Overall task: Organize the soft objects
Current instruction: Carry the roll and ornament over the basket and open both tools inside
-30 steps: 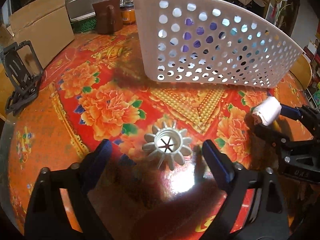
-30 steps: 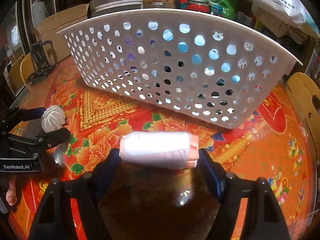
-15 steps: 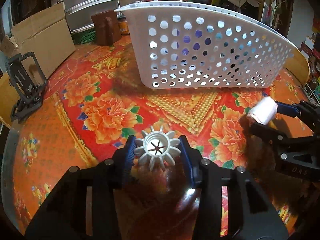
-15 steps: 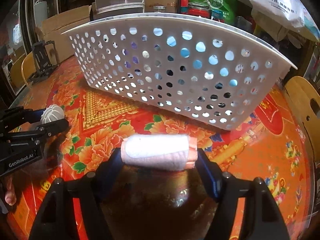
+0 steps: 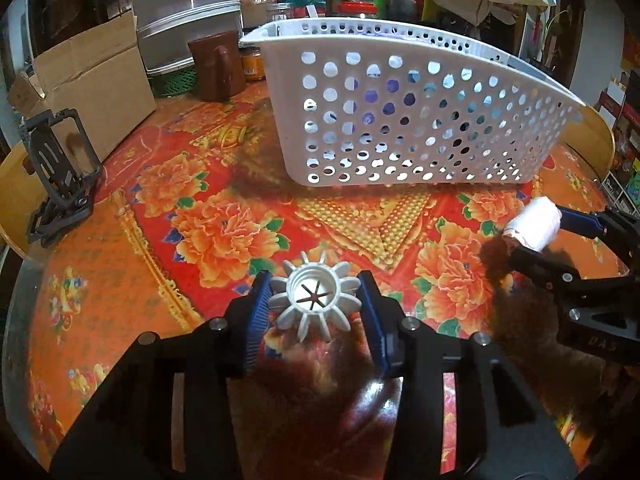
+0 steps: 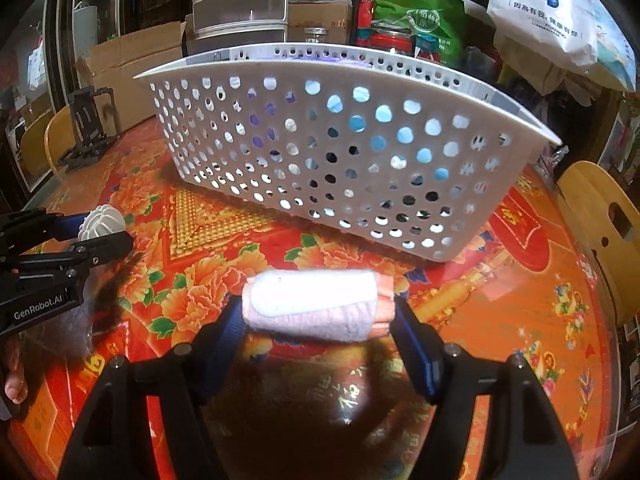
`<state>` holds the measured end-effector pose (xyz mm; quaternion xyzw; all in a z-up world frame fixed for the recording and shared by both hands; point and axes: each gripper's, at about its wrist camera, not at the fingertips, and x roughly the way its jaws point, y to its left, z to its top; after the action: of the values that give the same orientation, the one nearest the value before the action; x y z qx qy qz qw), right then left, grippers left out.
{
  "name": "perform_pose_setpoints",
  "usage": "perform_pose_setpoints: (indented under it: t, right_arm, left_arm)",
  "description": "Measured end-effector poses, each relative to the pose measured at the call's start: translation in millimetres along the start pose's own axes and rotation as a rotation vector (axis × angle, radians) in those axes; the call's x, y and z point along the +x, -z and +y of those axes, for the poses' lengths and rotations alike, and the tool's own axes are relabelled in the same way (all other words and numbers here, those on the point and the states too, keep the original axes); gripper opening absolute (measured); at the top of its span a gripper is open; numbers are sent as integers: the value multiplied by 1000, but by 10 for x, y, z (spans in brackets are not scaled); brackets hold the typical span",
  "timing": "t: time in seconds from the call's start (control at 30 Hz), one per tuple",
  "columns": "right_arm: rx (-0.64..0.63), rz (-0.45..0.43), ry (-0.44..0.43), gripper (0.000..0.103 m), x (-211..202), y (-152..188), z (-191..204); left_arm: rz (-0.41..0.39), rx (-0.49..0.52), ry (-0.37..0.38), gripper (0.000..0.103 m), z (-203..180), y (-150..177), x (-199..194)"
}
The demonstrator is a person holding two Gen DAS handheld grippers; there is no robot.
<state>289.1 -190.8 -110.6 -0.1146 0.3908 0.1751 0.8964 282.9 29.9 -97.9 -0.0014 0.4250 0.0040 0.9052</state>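
The left hand-held gripper (image 5: pixel 315 307) has just been closing, and its ribbed blue pads now press on both sides of a white ribbed ball (image 5: pixel 316 300): a soft-looking hollow piece with fin-like ribs all round and a round opening showing thin spokes inside. It sits near the front edge of the table (image 5: pixel 120 248), which is covered in a glossy red and orange cloth printed with large peonies and a gold dotted diamond.

The right hand-held gripper (image 6: pixel 318 312) clamps a rolled towel (image 6: pixel 316 304) lengthwise, one pad at each end; the roll is white and fluffy outside with pale pink and orange layers showing at its right end. It is held just off the cloth, near the basket.

Beyond both stands a white plastic basket (image 5: pixel 400 120), its smooth wall pierced with rows of round holes; purple and blue shapes show through them.

Only the right wrist view shows the left tool's side, where "GenRobot.AI" is printed in white, and a white bag (image 6: pixel 548 12) with blue Chinese writing at far right. Only the left wrist view shows the ball's hollow face, plus a brown jug (image 5: pixel 218 66) and a cardboard box (image 5: pixel 92 80) at far left.
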Motion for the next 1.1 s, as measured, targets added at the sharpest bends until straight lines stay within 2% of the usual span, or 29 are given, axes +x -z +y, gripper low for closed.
perform_pose_setpoints:
  t: [0.4, 0.6, 0.77, 0.9, 1.0, 1.1]
  right_arm:
    - [19, -87, -3, 72, -425, 101, -64]
    - [20, -175, 3, 72, -912, -16, -174]
    - [19, -235, 17, 72, -1237, -353, -303]
    - [49, -223, -10, 72, -1226, -772, -475]
    - [49, -220, -5, 72, -1141, -1075, -569]
    - [41, -208, 5, 72, -1004, -1295, -603]
  left_arm:
    - [-61, -17, 22, 40, 1, 14, -315]
    - [-101, -22, 42, 40, 7, -107, -659]
    - [-137, -12, 91, 40, -9, -484, -972]
    - [-146, -7, 103, 40, -48, -928, -1092]
    - [-134, -16, 104, 41, -83, -1326, -1045]
    - [-89, -31, 115, 41, -141, -1701, -854]
